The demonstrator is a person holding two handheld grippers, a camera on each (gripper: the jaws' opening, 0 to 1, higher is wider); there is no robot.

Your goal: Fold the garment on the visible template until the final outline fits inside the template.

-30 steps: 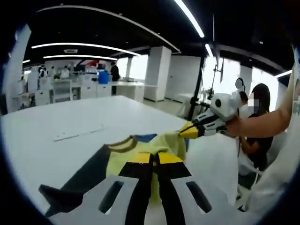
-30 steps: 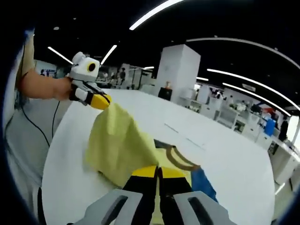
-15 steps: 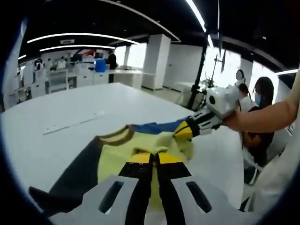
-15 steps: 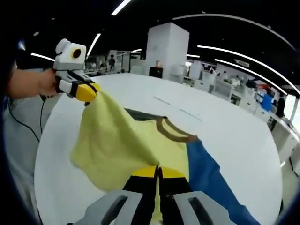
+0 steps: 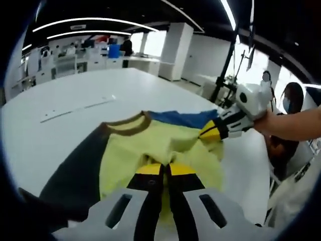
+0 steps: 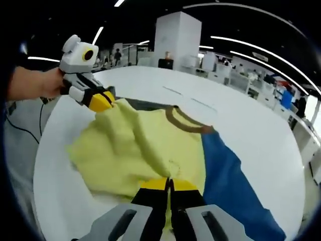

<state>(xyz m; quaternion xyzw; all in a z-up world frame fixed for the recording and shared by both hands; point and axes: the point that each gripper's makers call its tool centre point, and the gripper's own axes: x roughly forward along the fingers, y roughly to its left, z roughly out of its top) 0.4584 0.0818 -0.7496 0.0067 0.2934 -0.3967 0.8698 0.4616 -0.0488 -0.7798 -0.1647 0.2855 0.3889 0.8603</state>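
Observation:
A yellow shirt (image 5: 150, 150) with a brown collar (image 5: 128, 126), a dark grey sleeve (image 5: 75, 170) and a blue sleeve (image 5: 180, 119) lies on the white table. My left gripper (image 5: 165, 166) is shut on the yellow hem at the near edge. My right gripper (image 5: 213, 132) comes in from the right, shut on a bunched yellow fold. In the right gripper view, my right gripper (image 6: 169, 182) pinches the yellow shirt (image 6: 135, 145), the blue sleeve (image 6: 230, 175) runs to the right, and the left gripper (image 6: 103, 101) grips a raised corner at the left.
Pale line marks (image 5: 75, 106) cross the white table (image 5: 55, 135) beyond the shirt, also seen as line marks (image 6: 173, 90). A person (image 5: 288, 108) sits past the table's right edge near a black stand (image 5: 225, 70). A cable (image 6: 22, 133) hangs off the table's left side.
Both grippers have come down and forward with the yellow fabric. The lifted body now lies lower and wider over the table, and the blue sleeve shows stretched out.

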